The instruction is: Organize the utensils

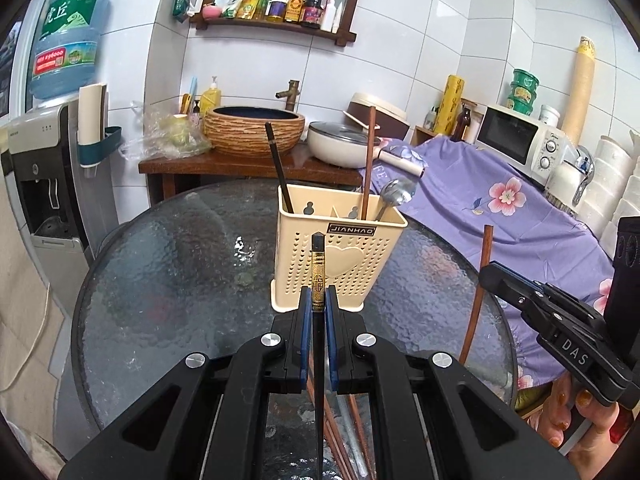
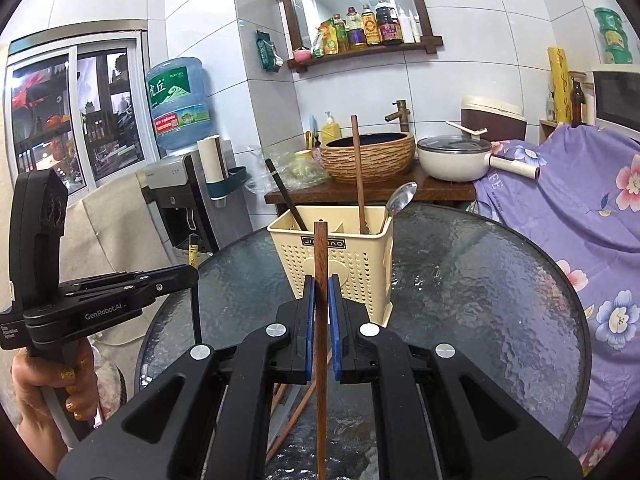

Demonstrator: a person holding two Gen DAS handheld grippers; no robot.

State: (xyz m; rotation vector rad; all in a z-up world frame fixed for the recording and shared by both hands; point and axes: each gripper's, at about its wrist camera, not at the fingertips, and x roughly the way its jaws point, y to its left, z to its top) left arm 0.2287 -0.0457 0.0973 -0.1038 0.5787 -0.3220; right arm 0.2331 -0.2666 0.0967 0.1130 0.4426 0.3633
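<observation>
Left gripper [image 1: 319,303] was clamped on a black chopstick [image 1: 318,268] with a gold band, held upright just in front of the cream utensil holder [image 1: 340,256]. Right gripper [image 2: 319,304] was pinching a brown wooden chopstick [image 2: 320,264] the same way. Holder sat on the round glass table [image 1: 180,272] with a dark chopstick [image 1: 278,172], a brown one [image 1: 368,160] and a metal spoon [image 1: 394,194] already standing inside.
</observation>
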